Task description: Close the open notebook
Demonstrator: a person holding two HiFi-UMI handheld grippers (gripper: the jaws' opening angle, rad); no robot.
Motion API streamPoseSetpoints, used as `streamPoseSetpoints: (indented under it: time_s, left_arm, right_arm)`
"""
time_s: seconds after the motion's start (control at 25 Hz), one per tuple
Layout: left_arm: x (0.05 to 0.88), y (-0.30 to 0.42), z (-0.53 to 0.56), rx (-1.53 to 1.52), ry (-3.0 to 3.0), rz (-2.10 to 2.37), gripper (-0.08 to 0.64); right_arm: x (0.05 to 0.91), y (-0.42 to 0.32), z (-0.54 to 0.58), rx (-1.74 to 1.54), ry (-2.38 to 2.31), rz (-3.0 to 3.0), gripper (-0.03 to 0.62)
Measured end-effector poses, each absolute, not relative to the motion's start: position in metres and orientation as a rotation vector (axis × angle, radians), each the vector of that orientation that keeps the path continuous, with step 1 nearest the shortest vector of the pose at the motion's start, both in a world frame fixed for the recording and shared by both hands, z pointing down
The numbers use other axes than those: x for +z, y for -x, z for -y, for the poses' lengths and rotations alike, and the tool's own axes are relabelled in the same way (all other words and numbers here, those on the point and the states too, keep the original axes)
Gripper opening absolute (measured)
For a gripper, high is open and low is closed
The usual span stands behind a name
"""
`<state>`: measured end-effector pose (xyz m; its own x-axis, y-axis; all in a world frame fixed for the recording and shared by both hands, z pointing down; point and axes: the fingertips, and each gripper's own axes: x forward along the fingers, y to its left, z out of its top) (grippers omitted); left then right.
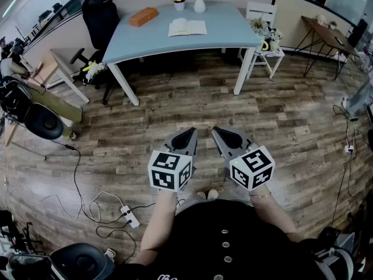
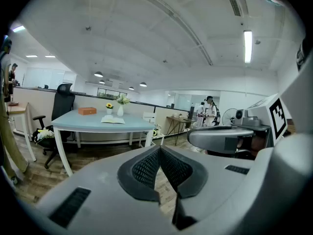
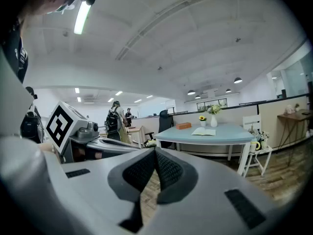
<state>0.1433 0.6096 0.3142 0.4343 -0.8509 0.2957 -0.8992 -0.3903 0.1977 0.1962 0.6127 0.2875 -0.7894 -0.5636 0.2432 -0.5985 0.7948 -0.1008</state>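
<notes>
The open notebook [image 1: 187, 27] lies flat on a light blue table [image 1: 233, 34] far across the room, and shows small in the left gripper view [image 2: 113, 120] and the right gripper view [image 3: 204, 131]. My left gripper [image 1: 191, 131] and right gripper [image 1: 215, 130] are held side by side over the wooden floor, close to my body and well short of the table. Both are shut with nothing between the jaws; their tips meet in the left gripper view [image 2: 159, 148] and the right gripper view [image 3: 155, 151].
On the table stand an orange box [image 1: 143, 16], a small sunflower pot [image 1: 178, 2] and a white vase [image 1: 200, 3]. A black office chair [image 1: 100, 22] is at its left end, a white chair [image 1: 265, 31] at its right. Cables and a power strip [image 1: 129, 216] lie on the floor.
</notes>
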Motion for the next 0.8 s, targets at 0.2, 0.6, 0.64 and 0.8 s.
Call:
streamPoseSetpoints:
  time_s: [0.2,0.6,0.64,0.8]
  left_arm:
    - [0.323,-0.151,-0.609,0.256,-2.361,1.485,0.014]
    - [0.322,-0.156,-0.607,0.287,-2.362,1.497,0.012]
    - [0.32,-0.157,-0.606,0.278,-2.367,1.497,0.012]
    - [0.311,-0.167,-0.607,0.168,-2.424,1.454,0.014]
  right_arm:
    - [0.292,-0.204,-0.612,0.257,-0.912,2.771,0.0]
    - [0.295,-0.203,-0.615,0.268,-0.872,2.777,0.0]
    - [0.294,-0.203,-0.615,0.276,-0.865,2.784,0.0]
    - [0.292,-0.207,-0.616,0.285,-0.831,2.823,0.0]
